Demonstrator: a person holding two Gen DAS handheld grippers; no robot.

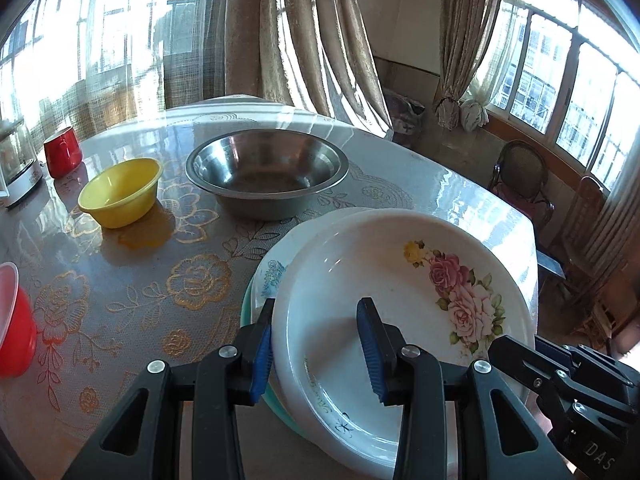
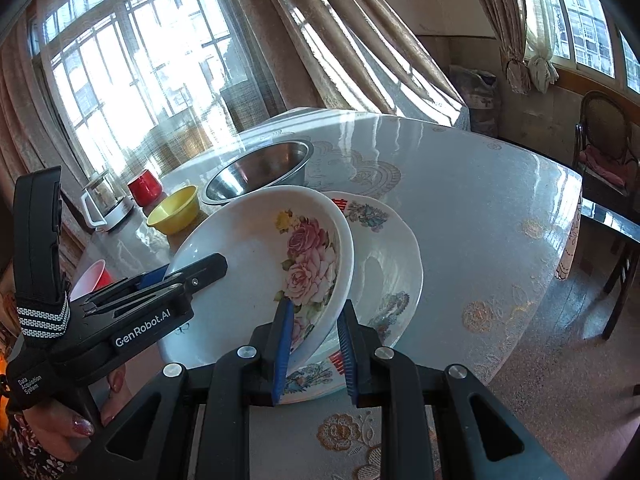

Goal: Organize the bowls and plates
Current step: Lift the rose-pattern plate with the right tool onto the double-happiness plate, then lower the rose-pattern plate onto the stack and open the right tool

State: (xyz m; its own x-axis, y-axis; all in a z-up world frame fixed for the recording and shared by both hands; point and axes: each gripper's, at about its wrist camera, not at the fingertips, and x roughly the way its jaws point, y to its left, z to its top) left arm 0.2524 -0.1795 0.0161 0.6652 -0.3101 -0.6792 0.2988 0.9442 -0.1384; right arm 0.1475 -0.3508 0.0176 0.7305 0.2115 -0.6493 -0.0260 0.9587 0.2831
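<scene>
Both tools were clenched on the rose plate [image 1: 400,320]: left tool [image 1: 316,356] on its near-left rim, right tool [image 2: 314,354] on its right rim. The plate sat tilted over a plate stack [image 2: 384,264] at the desk's [image 1: 120,280] near edge. Beyond stood a steel bowl [image 1: 266,172], a yellow bowl [image 1: 120,192], a red cup [image 1: 62,152] and a kettle [image 2: 106,200]; a red bowl [image 1: 14,316] sat near left.

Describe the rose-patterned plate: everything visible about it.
The rose-patterned plate is a deep, glossy white dish, ceramic by its look, with pink roses and a yellow flower inside and small lettering near its rim. It is tilted, its right side raised above the plate below. The left gripper and right gripper each straddle its rim at opposite sides, holding it over the stack on the table.
</scene>
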